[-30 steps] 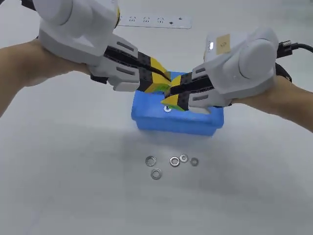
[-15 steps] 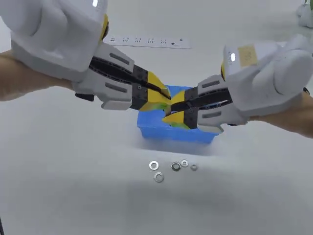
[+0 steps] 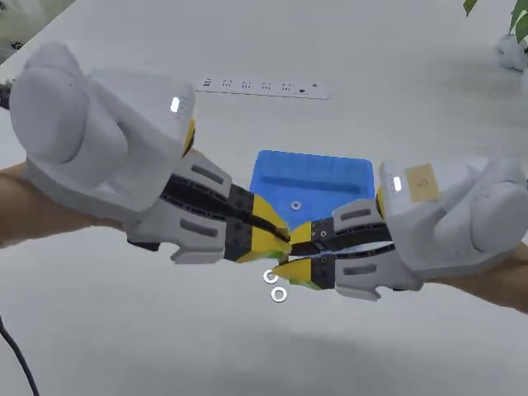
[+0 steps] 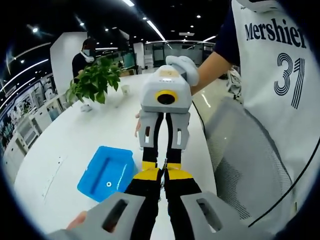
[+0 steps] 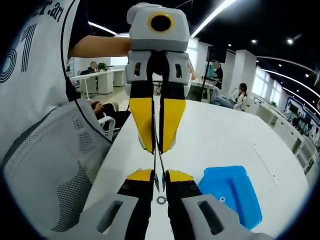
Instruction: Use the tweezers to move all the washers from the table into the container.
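My left gripper [image 3: 279, 238] and right gripper [image 3: 299, 252] meet tip to tip just in front of the blue container [image 3: 346, 177]. Both sets of yellow jaws are pressed on the thin metal tweezers [image 5: 157, 155], which run from the left jaws down into the right gripper [image 5: 160, 178]. In the left gripper view the left gripper [image 4: 161, 176] is closed on the tweezers' slim end. Two washers [image 3: 275, 285] lie on the table directly under the tips; others are hidden by the grippers. One washer [image 5: 161, 200] sits just below the tweezers' points. Another washer [image 3: 295, 205] rests inside the container.
A white power strip [image 3: 264, 87] lies on the table beyond the container. A potted plant [image 4: 95, 82] stands far off on the same white table. The table edge and a mesh chair [image 5: 55, 165] are close to the person's body.
Both grippers have pulled back with the tweezers, from over the container to low over the washers in front of it. The head camera has also shifted.
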